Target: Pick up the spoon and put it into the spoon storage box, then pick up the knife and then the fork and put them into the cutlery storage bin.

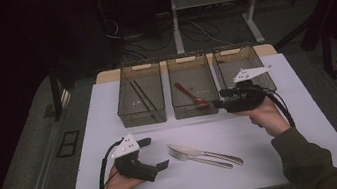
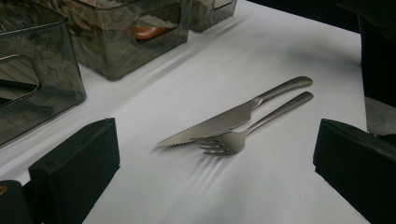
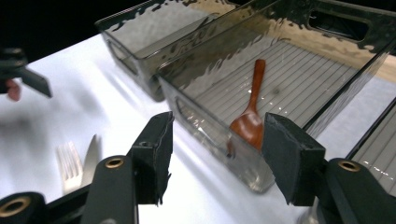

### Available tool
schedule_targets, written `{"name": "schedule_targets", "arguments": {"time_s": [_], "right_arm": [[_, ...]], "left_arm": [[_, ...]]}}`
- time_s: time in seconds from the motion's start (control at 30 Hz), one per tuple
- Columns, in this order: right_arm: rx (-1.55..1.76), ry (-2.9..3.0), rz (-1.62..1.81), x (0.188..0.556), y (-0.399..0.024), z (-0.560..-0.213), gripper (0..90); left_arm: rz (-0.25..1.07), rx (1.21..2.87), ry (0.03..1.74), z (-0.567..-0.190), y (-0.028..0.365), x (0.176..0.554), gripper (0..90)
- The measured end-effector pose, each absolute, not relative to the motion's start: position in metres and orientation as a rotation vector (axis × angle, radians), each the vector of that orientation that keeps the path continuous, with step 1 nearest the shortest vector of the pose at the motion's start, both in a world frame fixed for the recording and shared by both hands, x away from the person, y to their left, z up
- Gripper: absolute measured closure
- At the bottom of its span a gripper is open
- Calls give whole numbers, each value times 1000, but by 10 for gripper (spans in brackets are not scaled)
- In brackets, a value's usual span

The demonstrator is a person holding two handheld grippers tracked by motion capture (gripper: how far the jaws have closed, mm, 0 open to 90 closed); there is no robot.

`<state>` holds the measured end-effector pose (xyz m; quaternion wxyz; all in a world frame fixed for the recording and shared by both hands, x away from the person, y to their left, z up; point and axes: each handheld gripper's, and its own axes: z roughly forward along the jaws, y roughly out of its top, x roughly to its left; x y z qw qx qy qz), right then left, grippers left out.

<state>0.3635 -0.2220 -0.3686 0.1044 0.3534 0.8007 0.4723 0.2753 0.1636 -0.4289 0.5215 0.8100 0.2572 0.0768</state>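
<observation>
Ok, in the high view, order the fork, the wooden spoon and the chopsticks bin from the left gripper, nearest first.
From the left gripper:
1. Fork, just to its right on the table, beside the knife.
2. Chopsticks bin, leftmost, straight beyond it.
3. Wooden spoon, in the middle bin, beyond and to the right.

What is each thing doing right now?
Left gripper: open, holding nothing.
Right gripper: open, holding nothing.
Wooden spoon: lying in middle bin.
Chopsticks: lying in left bin.
Knife and fork: lying side by side on table.
</observation>
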Motion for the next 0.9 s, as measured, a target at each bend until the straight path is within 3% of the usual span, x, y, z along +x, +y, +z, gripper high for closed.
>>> {"name": "schedule_targets", "arguments": {"time_s": [0.9], "right_arm": [[1019, 2430, 1458, 298, -263, -395, 397]], "left_arm": [[192, 1932, 616, -427, 166, 274, 0]]}}
